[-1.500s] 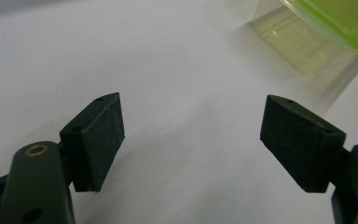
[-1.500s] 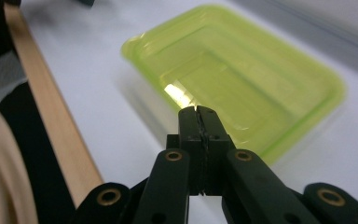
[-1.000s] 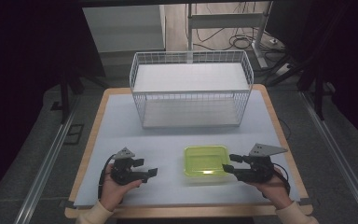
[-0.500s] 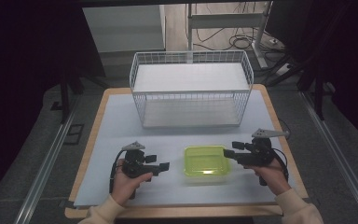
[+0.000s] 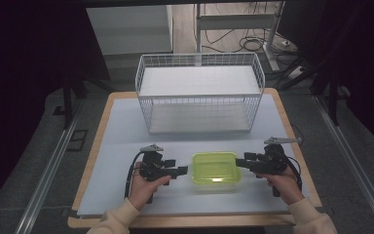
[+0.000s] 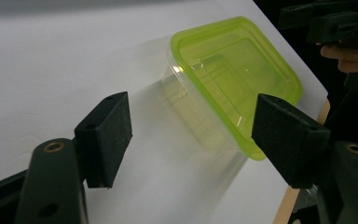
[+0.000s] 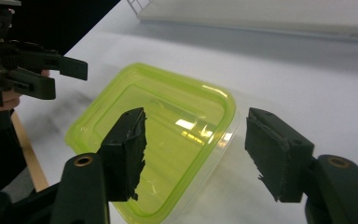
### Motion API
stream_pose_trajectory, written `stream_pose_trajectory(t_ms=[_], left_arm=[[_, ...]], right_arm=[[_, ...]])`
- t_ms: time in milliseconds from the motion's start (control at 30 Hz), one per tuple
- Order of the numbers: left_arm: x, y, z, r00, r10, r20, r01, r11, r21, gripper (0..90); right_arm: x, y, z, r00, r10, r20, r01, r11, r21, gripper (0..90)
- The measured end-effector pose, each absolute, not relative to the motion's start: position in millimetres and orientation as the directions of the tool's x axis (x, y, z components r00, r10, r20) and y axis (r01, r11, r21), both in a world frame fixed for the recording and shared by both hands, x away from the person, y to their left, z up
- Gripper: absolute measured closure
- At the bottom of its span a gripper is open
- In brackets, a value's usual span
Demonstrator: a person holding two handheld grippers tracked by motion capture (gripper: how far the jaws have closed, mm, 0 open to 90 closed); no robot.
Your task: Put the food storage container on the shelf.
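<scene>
Right now the see-through plastic box with a lime-green lid sits flat on the white worktop, near the front edge and between the two claws. It looks light, because nothing seems to be inside it. Its walls are thin and clear, so they will likely bend if squeezed hard. The lid is smooth and shiny, so it could slip.

A good place to take hold is the thick green rim, one short side for each claw. The rim sticks out a bit past the clear walls, so the pads can catch under it.

The left claw is open, and its jaws have just been closing a little. Nothing is between them yet, and the box lies just ahead of them in the left gripper view. The right claw is open too, and its jaws have also just closed a little. In the right gripper view the box lies under and in front of the jaws, but the pads do not press on it.

Some things are hard to tell. The lid may be snapped on tight or just resting, and the pictures cannot say. The clear base almost melts into the white worktop, so its lower edge is hard to find. The white wire basket stands well behind, and the room around is dark.
</scene>
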State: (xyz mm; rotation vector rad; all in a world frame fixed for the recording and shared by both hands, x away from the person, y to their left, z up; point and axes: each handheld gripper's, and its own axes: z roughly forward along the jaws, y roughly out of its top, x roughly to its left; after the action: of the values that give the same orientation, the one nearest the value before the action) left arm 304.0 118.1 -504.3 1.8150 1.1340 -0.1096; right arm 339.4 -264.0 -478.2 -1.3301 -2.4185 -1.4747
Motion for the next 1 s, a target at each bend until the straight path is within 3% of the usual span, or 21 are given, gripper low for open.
stream_pose_trajectory(t_ms=[533, 667, 767, 867, 1000], left_arm=[[320, 90, -516, 0.544, 0.627, -0.558, 0.776, -0.122, 0.619, 38.2], [321, 91, -519, 0.532, 0.600, -0.597, 0.794, -0.109, 0.598, 45.1], [321, 89, -522, 0.526, 0.588, -0.614, 0.807, -0.117, 0.579, 60.4], [320, 88, -522, 0.538, 0.577, -0.614, 0.804, -0.134, 0.579, 65.7], [319, 89, -520, 0.541, 0.568, -0.621, 0.804, -0.131, 0.580, 68.5]], right_arm=[[347, -258, -500, -0.586, 0.656, 0.477, 0.746, 0.205, 0.634, 51.9], [347, -260, -503, -0.567, 0.654, 0.501, 0.768, 0.199, 0.609, 56.7], [348, -261, -505, -0.552, 0.644, 0.529, 0.784, 0.186, 0.592, 66.3], [349, -262, -508, -0.522, 0.619, 0.587, 0.817, 0.165, 0.552, 69.8], [348, -262, -506, -0.517, 0.623, 0.587, 0.818, 0.159, 0.552, 72.6]])
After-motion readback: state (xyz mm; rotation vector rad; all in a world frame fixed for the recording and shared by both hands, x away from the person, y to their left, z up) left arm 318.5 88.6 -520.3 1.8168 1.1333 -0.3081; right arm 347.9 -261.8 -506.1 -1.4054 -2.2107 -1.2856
